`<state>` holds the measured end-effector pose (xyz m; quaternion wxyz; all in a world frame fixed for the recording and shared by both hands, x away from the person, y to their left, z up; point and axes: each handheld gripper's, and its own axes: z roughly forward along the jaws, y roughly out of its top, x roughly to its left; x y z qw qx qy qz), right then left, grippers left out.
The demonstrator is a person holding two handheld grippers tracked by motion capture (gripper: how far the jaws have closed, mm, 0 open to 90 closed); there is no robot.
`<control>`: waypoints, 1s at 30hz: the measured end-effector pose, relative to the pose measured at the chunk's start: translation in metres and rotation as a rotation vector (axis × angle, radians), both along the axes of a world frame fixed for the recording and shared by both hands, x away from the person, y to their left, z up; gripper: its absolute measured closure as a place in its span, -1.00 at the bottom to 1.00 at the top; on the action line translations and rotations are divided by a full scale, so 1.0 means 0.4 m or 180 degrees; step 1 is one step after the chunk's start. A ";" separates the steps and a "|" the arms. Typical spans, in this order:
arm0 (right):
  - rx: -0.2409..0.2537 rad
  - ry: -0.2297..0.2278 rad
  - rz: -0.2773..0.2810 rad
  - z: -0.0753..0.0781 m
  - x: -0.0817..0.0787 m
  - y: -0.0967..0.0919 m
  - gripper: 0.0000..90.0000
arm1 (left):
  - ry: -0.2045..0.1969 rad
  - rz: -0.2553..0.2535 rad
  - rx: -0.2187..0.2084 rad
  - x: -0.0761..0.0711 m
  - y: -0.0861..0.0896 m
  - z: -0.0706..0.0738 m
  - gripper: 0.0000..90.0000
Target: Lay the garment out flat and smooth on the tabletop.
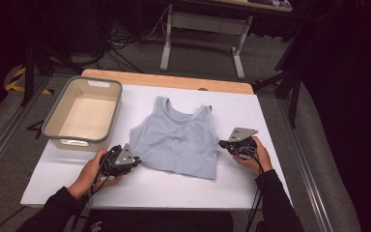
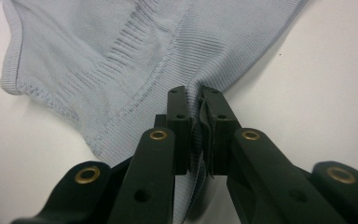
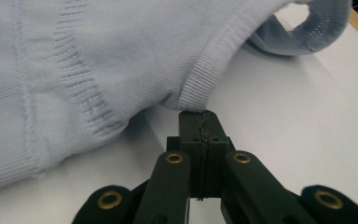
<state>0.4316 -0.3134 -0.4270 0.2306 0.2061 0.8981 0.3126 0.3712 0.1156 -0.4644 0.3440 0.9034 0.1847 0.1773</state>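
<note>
- Broadly, you're working a pale blue ribbed tank top (image 1: 178,140) that lies flat in the middle of the white tabletop (image 1: 149,188), neckline away from you, hem toward you, with a beige plastic bin (image 1: 53,121) standing apart at the far left.
- Judging by the two grips on opposite side edges, the step looks like a fold or a lift; move both hands together and at the same height so the fabric stays taut and doesn't twist.
- Your left gripper (image 1: 128,158) has its fingers (image 2: 181,122) nearly closed on the garment's side edge: a pleat of knit is pinched between them, a deep bite that should hold.
- Your right gripper (image 1: 232,142) is the weak point. Its fingers (image 3: 190,135) are closed right together at the ribbed armhole edge, and only a few threads seem caught at the tip. I'd judge that grip too thin; reopen and take more of the edge before pulling.
- Hard to make out: whether the right fingers hold real cloth or merely touch it, since the tip meets the trim exactly at its border.
- Hidden: the garment's back layer and how much fabric passes beyond the left fingers.
- Cut off: your forearms at the bottom of the high view; the dark room behind gives little detail.
</note>
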 end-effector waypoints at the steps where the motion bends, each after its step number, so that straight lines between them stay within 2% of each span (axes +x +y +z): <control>1: 0.0013 0.0001 0.0011 0.002 -0.002 -0.005 1.00 | 0.0007 0.0005 0.0000 0.000 0.000 0.000 0.85; 3: 0.0063 0.0028 0.0082 0.006 -0.005 -0.012 0.95 | 0.0020 0.0012 0.0000 0.000 0.001 0.000 0.85; 7: 0.0057 0.0072 0.0185 0.011 -0.012 -0.005 0.57 | 0.0025 0.0009 0.0001 0.000 0.001 0.000 0.85; 11: 0.0030 0.0076 0.0173 0.005 -0.009 0.010 0.35 | 0.0002 0.0006 -0.0008 0.001 0.000 -0.001 0.84; 14: -0.0002 0.0092 0.0197 -0.005 -0.002 0.022 0.43 | 0.0009 0.0009 -0.0011 0.002 0.001 -0.001 0.84; 18: -0.0027 0.0095 0.0212 -0.010 0.000 0.028 0.70 | 0.0009 0.0000 -0.0017 0.002 0.001 -0.001 0.84; 19: -0.0020 0.0106 0.0214 -0.010 0.000 0.028 0.88 | 0.0012 0.0000 -0.0021 0.002 0.001 -0.001 0.84; 22: -0.0042 0.0120 0.0198 -0.011 -0.001 0.025 0.97 | 0.0012 -0.0003 -0.0014 0.002 0.001 -0.001 0.84; 24: -0.0058 0.0142 0.0182 -0.011 0.000 0.022 0.92 | 0.0028 0.0011 -0.0009 0.002 0.001 0.000 0.84; 26: -0.0081 0.0174 0.0105 -0.013 0.004 0.018 0.76 | 0.0010 -0.0004 -0.0013 0.002 0.001 -0.001 0.84; 28: -0.0172 0.0212 0.0114 -0.020 0.006 0.018 0.66 | 0.0012 -0.0009 -0.0007 0.003 0.001 -0.001 0.84; 30: -0.0243 0.0210 0.0037 -0.029 0.011 0.023 0.57 | 0.0029 0.0004 -0.0009 0.002 0.002 -0.001 0.84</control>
